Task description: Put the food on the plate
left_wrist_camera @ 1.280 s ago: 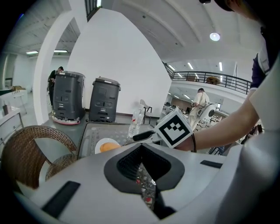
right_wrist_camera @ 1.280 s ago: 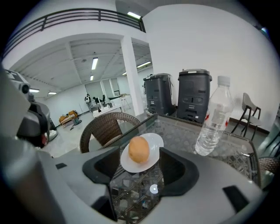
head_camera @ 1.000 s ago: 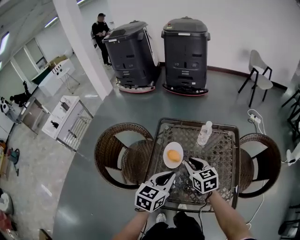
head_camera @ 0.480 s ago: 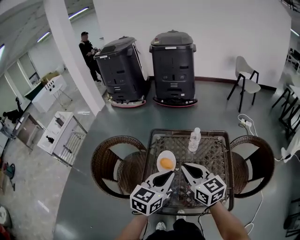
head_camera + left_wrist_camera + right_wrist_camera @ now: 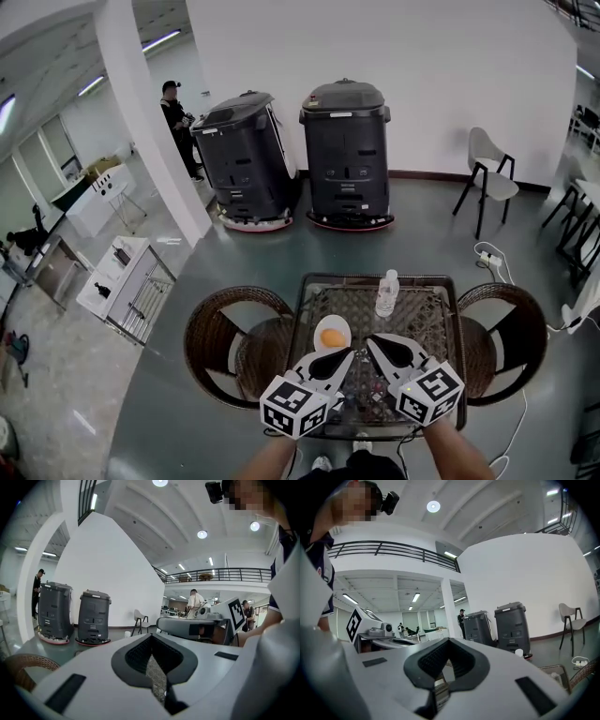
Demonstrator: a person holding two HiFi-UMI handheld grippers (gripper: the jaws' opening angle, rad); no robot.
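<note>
You hold the left claw [image 5: 345, 354] and right claw [image 5: 373, 340] closed and empty, side by side, roughly level above the surface [image 5: 375, 278] near the plate [image 5: 322, 328].

Bright indoor light from ceiling lamps [image 5: 202, 534]; fisheye warp, dark corners.

orange food [image 5: 330, 338] on the plate [image 5: 343, 324] is too small to identify; forearms [image 5: 269, 459] cut off below.

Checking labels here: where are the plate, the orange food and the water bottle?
plate [image 5: 341, 324]: head view, bare white rim.
orange food [image 5: 330, 338]: head view, its middle.
water bottle [image 5: 386, 296]: head view, its body.
</note>
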